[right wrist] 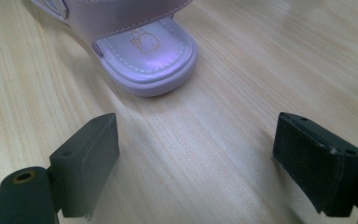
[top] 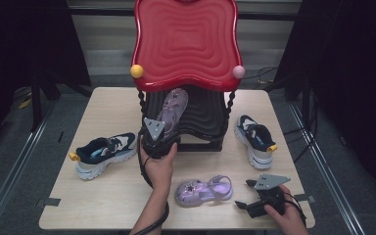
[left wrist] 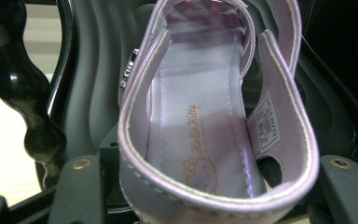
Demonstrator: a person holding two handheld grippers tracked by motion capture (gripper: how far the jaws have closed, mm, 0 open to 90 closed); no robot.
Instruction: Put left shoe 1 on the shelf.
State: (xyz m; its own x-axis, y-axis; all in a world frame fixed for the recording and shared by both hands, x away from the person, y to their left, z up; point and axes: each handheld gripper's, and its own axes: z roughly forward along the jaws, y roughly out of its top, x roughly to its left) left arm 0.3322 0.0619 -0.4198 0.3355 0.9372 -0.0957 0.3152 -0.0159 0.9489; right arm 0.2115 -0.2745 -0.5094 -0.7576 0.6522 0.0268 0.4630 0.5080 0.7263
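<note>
Right hand sits at the bottom edge, closest to the lens, holding the right gripper low over the table. Its jaws are spread wide with only bare wood between them. They point at the heel of the loose sandal, near it but not touching.

By size:
- Table: light wood grain, dark floor all round.
- Shoe rack: at the far middle of the table. Glossy red wavy top shelf, black ribbed lower shelf, twisted black posts.
- Left sneaker: navy and white, flat on the table left of the rack, yellow tag at its outer end.
- Right sneaker: same colours, right of the rack, yellow tag toward the table's right edge.
- Racked sandal: lilac, lying on the black lower shelf, toe toward the back. Cartoon print on the insole, white label inside the strap.
- Loose sandal: also lilac, on its sole at front centre, between the two forearms.
- Left gripper: held by the left hand at the front of the rack. Jaws flank the racked sandal's heel, close on both sides. Whether they actually pinch it, I cannot tell.
- Yellow ball and pink ball: on the red shelf's front corners.
</note>
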